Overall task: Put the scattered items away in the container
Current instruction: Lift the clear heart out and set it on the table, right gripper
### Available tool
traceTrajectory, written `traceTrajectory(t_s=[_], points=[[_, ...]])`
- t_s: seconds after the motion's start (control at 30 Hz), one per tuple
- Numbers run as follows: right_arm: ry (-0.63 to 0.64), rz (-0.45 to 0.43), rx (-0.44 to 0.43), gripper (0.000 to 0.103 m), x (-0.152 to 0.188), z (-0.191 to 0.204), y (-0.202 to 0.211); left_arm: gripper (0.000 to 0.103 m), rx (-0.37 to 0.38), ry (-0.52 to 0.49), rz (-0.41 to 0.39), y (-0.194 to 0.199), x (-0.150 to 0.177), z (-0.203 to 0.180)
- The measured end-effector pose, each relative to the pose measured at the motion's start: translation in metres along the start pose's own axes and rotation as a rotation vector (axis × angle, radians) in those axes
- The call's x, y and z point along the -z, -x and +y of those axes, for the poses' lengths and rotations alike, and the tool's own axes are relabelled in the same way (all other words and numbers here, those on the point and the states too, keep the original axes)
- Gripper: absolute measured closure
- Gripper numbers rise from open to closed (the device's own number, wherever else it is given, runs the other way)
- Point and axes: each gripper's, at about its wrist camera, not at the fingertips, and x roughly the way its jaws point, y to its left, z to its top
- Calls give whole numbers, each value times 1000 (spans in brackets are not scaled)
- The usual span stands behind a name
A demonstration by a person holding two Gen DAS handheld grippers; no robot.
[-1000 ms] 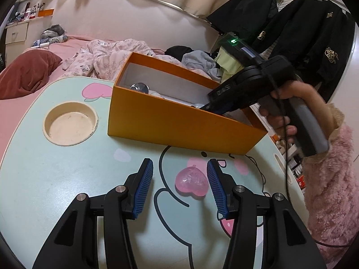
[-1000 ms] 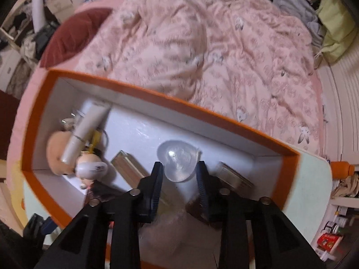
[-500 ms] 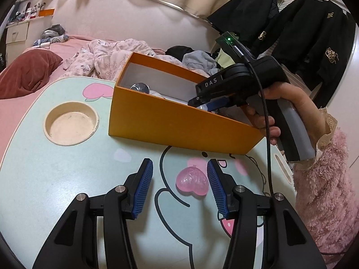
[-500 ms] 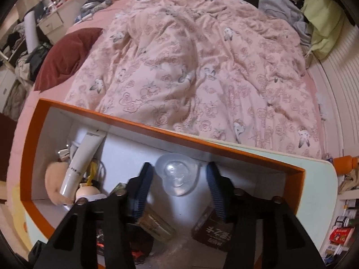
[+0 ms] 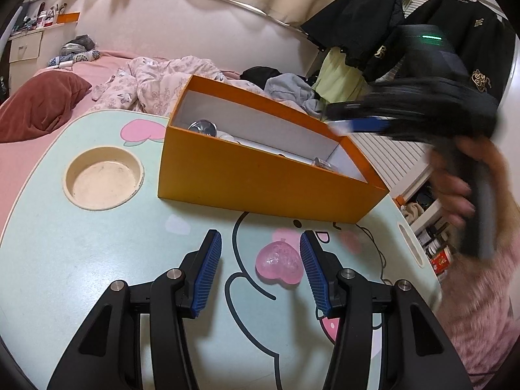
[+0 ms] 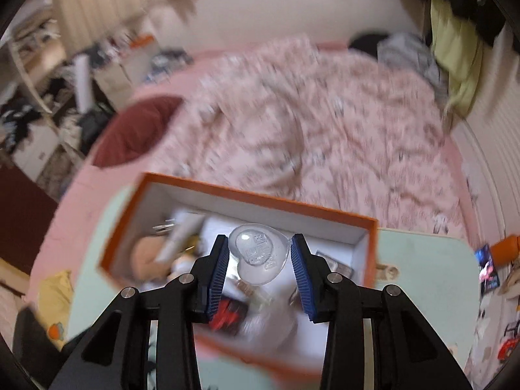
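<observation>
Well, clear heart-shaped piece point(image 6: 260, 260) pinched in right hand-held gripper point(image 6: 260, 237), just eased a bit wider, over orange box point(image 6: 260, 200) holding tube point(image 6: 182, 237) and plush point(image 6: 146, 256). Pink heart point(image 5: 279, 265) lying on near surface point(image 5: 97, 260) between spread left hand-held gripper point(image 5: 260, 237).

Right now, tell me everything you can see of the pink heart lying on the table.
The pink heart is a small, see-through piece that looks like plastic or jelly, with a bumpy, textured surface and a tiny nub at its top. It lies flat on the pale green table, over the cartoon print, in front of the orange box and apart from it. It sits between the blue pads of the left gripper, close to the right-hand pad; whether it touches that pad is unclear. The other pad is well clear.
</observation>
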Motion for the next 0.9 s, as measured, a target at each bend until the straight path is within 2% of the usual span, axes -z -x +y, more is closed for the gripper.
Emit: traceTrajectory(t_s=[0.07,0.17,0.37,0.57,0.7,0.83,0.9], points=[[21,-24,-43,65,24,7,24,51,-2,0,4,0,0,1],[61,13,-79,65,60,13,34,51,-5,-2,7,-1,0,1],[134,108,-13,65,112,20,7,51,-16,1,13,-2,0,1],[113,135,-31,64,127,13,-11,51,-21,3,14,-3,0,1],[104,87,-61,62,128,13,-4,51,-25,5,16,-4,0,2],[81,24,-84,50,127,14,11,51,-31,8,15,-4,0,1],[77,15,-81,50,125,14,15,51,-36,12,8,-2,-1,2]])
